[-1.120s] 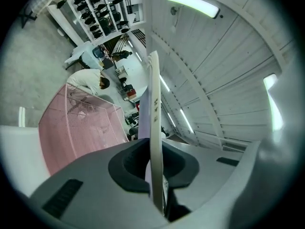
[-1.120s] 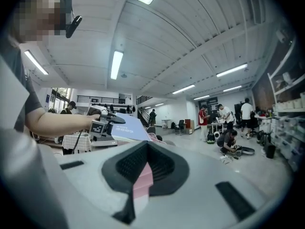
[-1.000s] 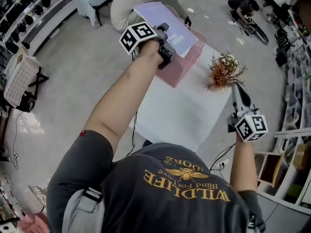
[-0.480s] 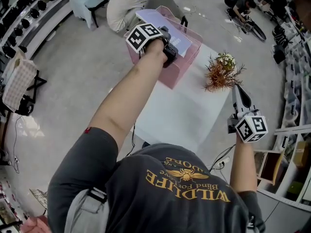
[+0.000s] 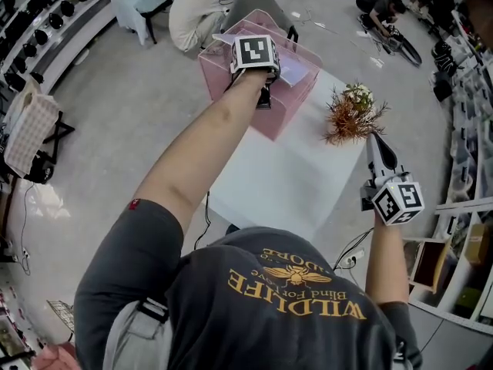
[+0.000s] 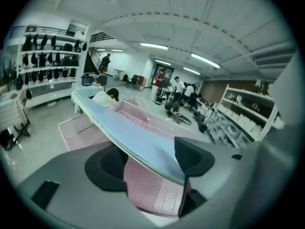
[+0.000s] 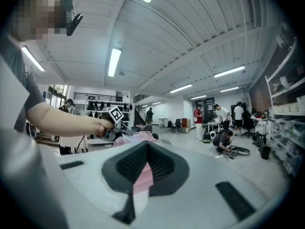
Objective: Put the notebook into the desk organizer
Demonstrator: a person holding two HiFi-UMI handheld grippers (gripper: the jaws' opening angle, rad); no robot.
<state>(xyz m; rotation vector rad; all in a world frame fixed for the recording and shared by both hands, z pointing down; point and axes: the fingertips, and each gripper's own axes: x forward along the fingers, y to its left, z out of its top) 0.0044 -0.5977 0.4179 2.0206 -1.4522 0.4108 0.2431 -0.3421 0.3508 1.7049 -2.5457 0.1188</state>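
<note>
The pale lavender notebook (image 5: 291,69) lies slanted inside the pink mesh desk organizer (image 5: 279,118) at the white table's far end. My left gripper (image 5: 264,97) reaches over the organizer's rim. In the left gripper view the notebook (image 6: 128,140) runs edge-on between the jaws of that gripper (image 6: 150,159), above the organizer (image 6: 78,132). The jaws are opening and the pads stand apart from the cover. My right gripper (image 5: 373,141) is held above the table's right edge beside the dried flowers, its fingers together with nothing in them, also in its own view (image 7: 142,171).
A bunch of dried flowers (image 5: 353,114) stands on the table (image 5: 285,179) right of the organizer. A person in white (image 5: 192,10) sits on the floor just behind it. Shelving (image 5: 462,230) lines the right side, more people work at the back.
My left gripper carried the notebook forward and down from a raised tilt into the organizer. The right gripper has stayed where it was.
</note>
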